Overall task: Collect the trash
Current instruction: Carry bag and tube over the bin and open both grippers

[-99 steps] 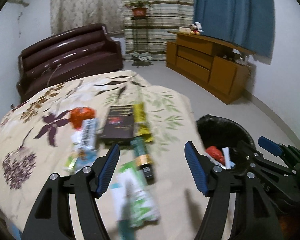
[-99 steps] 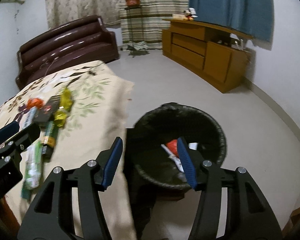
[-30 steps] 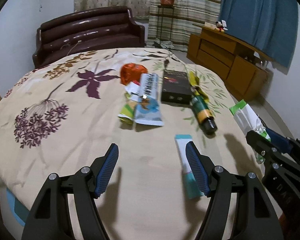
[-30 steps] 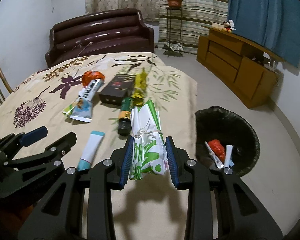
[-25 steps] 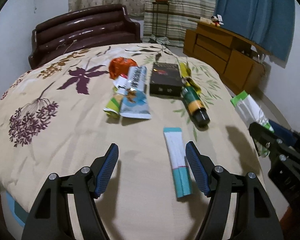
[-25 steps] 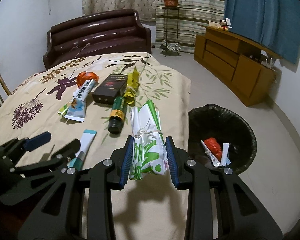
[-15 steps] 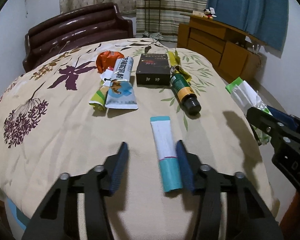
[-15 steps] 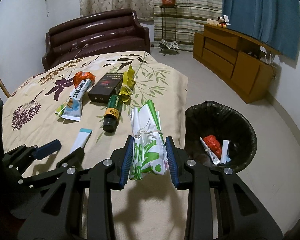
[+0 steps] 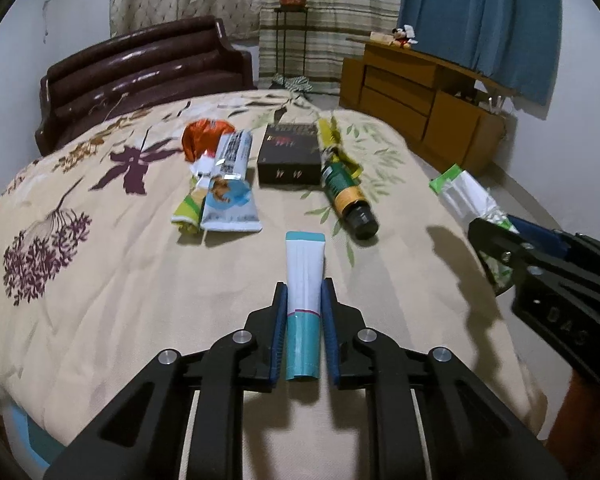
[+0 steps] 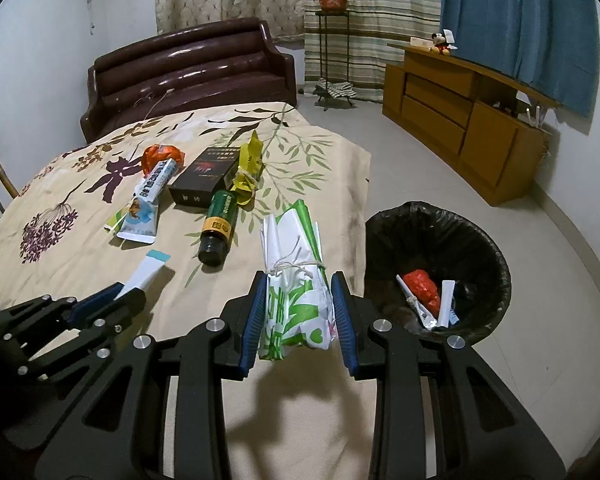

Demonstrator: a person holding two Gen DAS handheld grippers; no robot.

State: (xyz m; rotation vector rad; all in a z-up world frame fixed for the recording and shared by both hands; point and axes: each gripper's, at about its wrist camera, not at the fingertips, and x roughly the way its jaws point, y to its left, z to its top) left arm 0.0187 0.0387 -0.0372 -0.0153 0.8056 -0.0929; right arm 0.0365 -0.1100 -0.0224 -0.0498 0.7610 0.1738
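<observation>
A white and teal tube [image 9: 304,276] lies on the floral bedspread [image 9: 100,280]. My left gripper [image 9: 304,300] is closing on it, with the blue pads pressing its sides. In the right wrist view the tube [image 10: 148,268] pokes out of the left gripper [image 10: 118,294] at lower left. My right gripper [image 10: 299,280] is shut on a tied green-and-white plastic bag [image 10: 292,308], held above the bed's edge. The black-lined bin [image 10: 440,210] stands on the floor to its right, with a red wrapper and small tubes inside.
Further back on the bed lie a green bottle [image 9: 348,196], a black box [image 9: 290,154], a blue-white pouch [image 9: 230,192], an orange wrapper [image 9: 204,138] and a yellow wrapper [image 9: 327,136]. A brown sofa [image 9: 140,72] stands behind, a wooden cabinet [image 10: 460,116] on the right.
My left gripper slid over the tube and its jaws came together around it. The right gripper kept the bag and hardly moved.
</observation>
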